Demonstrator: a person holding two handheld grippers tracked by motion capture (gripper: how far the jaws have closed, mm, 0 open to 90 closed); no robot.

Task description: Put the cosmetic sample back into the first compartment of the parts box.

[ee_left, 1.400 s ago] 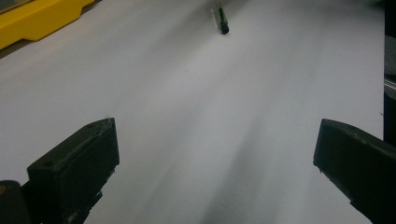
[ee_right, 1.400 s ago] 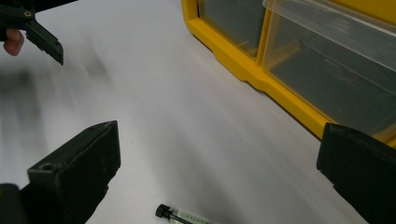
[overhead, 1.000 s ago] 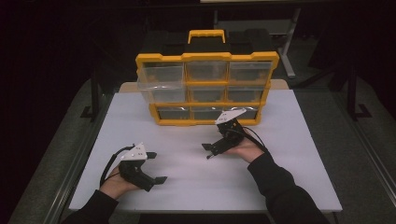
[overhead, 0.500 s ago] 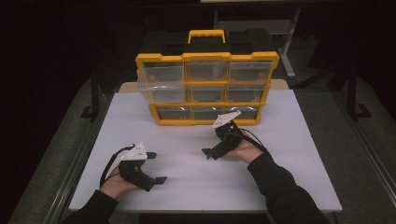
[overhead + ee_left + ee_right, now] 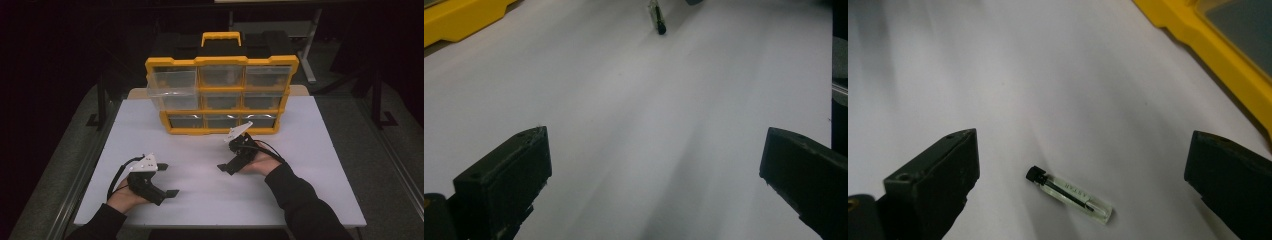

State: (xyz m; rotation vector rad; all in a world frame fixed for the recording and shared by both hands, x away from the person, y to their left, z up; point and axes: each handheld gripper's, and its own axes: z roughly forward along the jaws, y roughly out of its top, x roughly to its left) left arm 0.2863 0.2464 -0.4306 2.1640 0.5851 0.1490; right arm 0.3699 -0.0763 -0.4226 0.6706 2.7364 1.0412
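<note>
While the right tool (image 5: pixel 231 157) hovers low over the white worktop (image 5: pixel 320 165), its two black jaws stand spread wide, with nothing pinched between them. In the right gripper view a small clear vial (image 5: pixel 1068 194) with a black cap lies flat on the worktop between those jaws, nearer the jaw seen at the left of that view and touching neither. The vial rests on its side, cap end towards that left jaw, and faint lettering runs along the glass (too small to read with confidence). Beyond the jaw at the right of that view runs the yellow base of a drawer cabinet (image 5: pixel 1218 55), apart from the vial.

The left tool (image 5: pixel 166 180) sits close to the near edge of the worktop, well apart from the right tool. Its jaws are likewise spread wide and hold nothing. In the left gripper view the vial (image 5: pixel 657 17) lies far ahead of the jaws, towards the top of the frame, on bare worktop.

The high view shows the drawer cabinet (image 5: pixel 220 95) standing upright beyond both tools, yellow-framed with clear drawers in three rows and a yellow handle on top. Its upper left drawer (image 5: pixel 171 82) stands pulled out past the frame. The right tool is near the cabinet's foot, not touching it.
</note>
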